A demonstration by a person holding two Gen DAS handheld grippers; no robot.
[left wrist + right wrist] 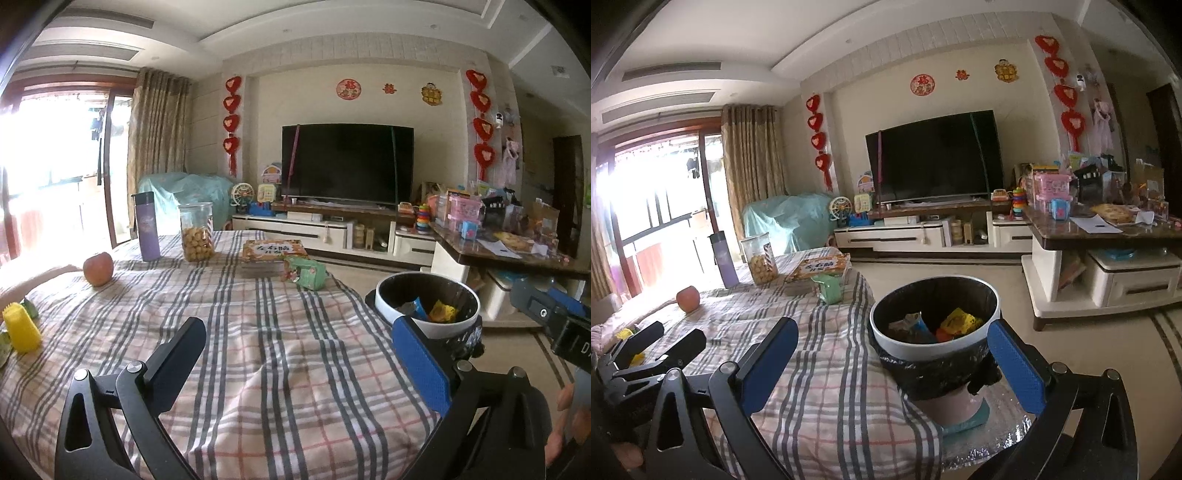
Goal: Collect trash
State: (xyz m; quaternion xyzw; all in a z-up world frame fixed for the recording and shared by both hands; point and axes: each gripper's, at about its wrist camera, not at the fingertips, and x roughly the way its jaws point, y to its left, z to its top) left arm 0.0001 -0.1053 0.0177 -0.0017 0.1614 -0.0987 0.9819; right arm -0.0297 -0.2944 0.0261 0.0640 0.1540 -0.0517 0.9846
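Living room, daylight flooding through glass doors at far left. On the plaid-checked tablecloth (258, 332), from the left edge: a bumpy yellow plastic cup (21, 330) standing upside down, a red apple (98, 268), a tall purple insulated bottle (146, 226), then a clear jar of round golden biscuits (196, 232). Farther right, a flat orange-lidded box (274, 251) with printed characters, and just in front of it a crumpled green snack packet (305, 274) near the cloth's far right corner.

Low in the foreground, the left gripper (306, 363), spread to its widest with nothing between its black finger and its blue-padded one, above bare cloth. Beside the table on the right, a round white-rimmed waste bin lined with a black bag (428, 325), already containing wrappers: a yellow one (960, 320), a blue-and-grey one (912, 323) and something orange-red. Seen from the right wrist, the right gripper (892, 363), equally wide and empty-handed, its two blue pads (766, 363) framing the bin's near rim without touching it. Beyond, a dark flat-screen television (347, 164) on a low white cabinet, red heart ornaments strung down the wall on either side, and a cluttered dark-topped side table (1108, 232) at far right.
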